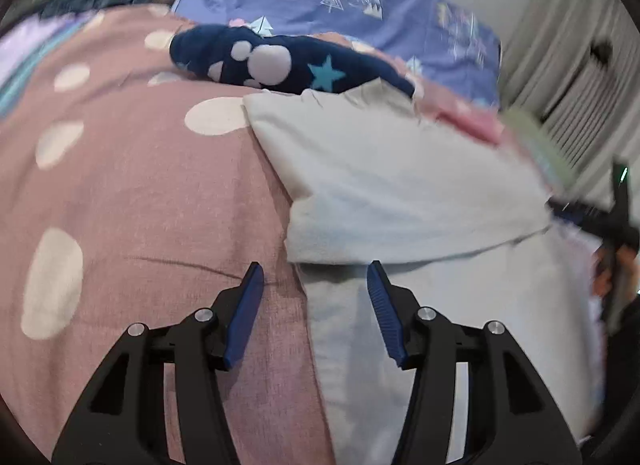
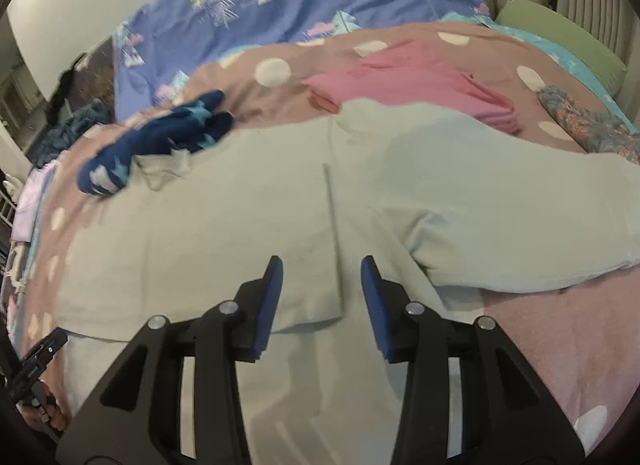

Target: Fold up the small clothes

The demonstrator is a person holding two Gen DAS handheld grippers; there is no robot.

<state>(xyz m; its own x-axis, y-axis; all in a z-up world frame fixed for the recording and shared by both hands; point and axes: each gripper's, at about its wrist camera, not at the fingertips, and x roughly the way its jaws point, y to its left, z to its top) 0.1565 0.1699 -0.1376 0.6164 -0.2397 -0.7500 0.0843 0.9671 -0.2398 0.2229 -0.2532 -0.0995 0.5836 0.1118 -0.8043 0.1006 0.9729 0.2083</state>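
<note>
Spread across a pink dotted cover (image 2: 560,345): a pale green garment (image 2: 240,225), one side folded over itself, with a navy star-print piece (image 2: 160,141) at its far left and a pink folded stack (image 2: 416,81) at its far right. Above the garment's near edge, both released and empty: left gripper (image 1: 316,277) at the left hem, right gripper (image 2: 322,269) over the middle seam.

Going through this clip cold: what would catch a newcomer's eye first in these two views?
The pale mint garment spread across the pink polka-dot bedspread, partly folded, fills the middle of both views. Both the left gripper and the right gripper hover over it with jaws apart and nothing between them. Behind it lie a navy star-print piece and a folded pink garment.
</note>
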